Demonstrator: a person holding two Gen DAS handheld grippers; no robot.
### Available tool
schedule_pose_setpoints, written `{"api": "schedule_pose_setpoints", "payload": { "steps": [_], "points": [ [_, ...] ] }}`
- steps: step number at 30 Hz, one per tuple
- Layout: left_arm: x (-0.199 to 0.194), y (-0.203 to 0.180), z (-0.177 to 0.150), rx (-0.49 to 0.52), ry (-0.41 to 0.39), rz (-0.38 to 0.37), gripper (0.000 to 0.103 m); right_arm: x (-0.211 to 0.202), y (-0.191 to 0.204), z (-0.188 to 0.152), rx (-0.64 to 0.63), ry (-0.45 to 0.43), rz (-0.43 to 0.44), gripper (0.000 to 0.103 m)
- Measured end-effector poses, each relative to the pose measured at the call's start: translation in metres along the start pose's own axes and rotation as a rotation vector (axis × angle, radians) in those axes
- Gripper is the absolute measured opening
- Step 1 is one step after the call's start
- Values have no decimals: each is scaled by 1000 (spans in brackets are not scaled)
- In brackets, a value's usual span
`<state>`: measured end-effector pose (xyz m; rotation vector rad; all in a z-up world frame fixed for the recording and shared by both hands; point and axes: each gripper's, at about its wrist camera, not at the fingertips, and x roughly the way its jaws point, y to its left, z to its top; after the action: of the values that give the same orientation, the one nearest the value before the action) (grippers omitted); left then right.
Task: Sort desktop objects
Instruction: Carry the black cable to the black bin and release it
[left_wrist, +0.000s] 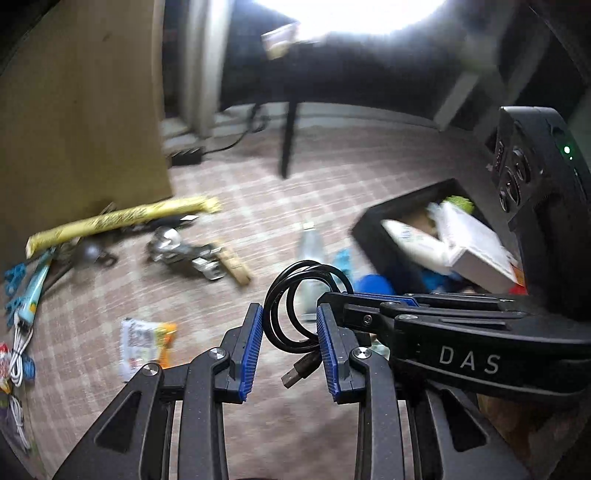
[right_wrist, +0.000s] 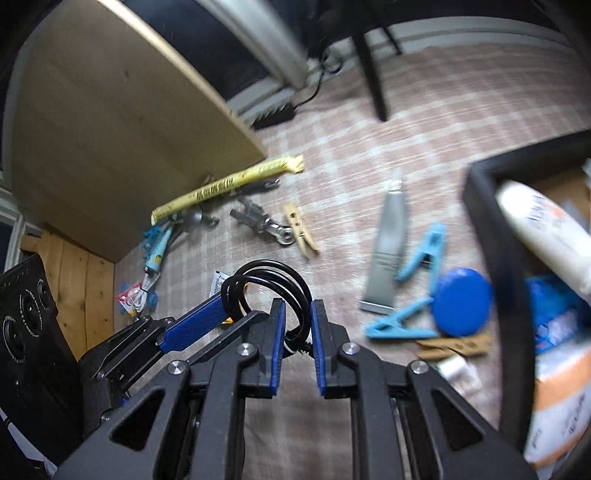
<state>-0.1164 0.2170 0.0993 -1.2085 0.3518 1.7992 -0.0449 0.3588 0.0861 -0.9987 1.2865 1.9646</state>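
A coiled black USB cable (left_wrist: 291, 291) hangs above the checked carpet, its plug (left_wrist: 297, 371) dangling below the coil. My left gripper (left_wrist: 290, 310) has its blue pads against the coil's two sides and is shut on it. My right gripper (left_wrist: 332, 297) comes in from the right and meets the same coil. In the right wrist view the cable (right_wrist: 275, 280) runs between the pads of my right gripper (right_wrist: 298, 306), which is shut on it. There my left gripper (right_wrist: 236, 306) reaches in from the left. A black bin (right_wrist: 484, 221) stands to the right.
The bin (left_wrist: 369, 221) holds a white bottle (right_wrist: 539, 229) and a box (left_wrist: 476, 251). On the carpet lie a silver tube (right_wrist: 388, 251), blue clothespins (right_wrist: 424, 251), a blue lid (right_wrist: 461, 302), a wooden clothespin (right_wrist: 301, 232), a metal tool (right_wrist: 258, 221), a yellow packet (right_wrist: 225, 184) and a snack packet (left_wrist: 144, 343).
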Motion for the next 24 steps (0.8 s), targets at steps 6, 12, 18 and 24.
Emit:
{"api": "schedule_pose_setpoints", "payload": {
  "steps": [6,12,18,24],
  "points": [
    [-4,-62,6,91,-13,-73,27,-54,-37,-12,43,-79,-29,15],
    [8,-136,16,219,16,-141,6,-98,-86,-24,129,-129,-54,13],
    [27,-199,22,301,50,-186,6,-136,-136,-42,211,-192,-123,13],
    [29,-247,17,394,66,-218,8,-171,-173,-64,250,-235,-144,13]
  ]
}}
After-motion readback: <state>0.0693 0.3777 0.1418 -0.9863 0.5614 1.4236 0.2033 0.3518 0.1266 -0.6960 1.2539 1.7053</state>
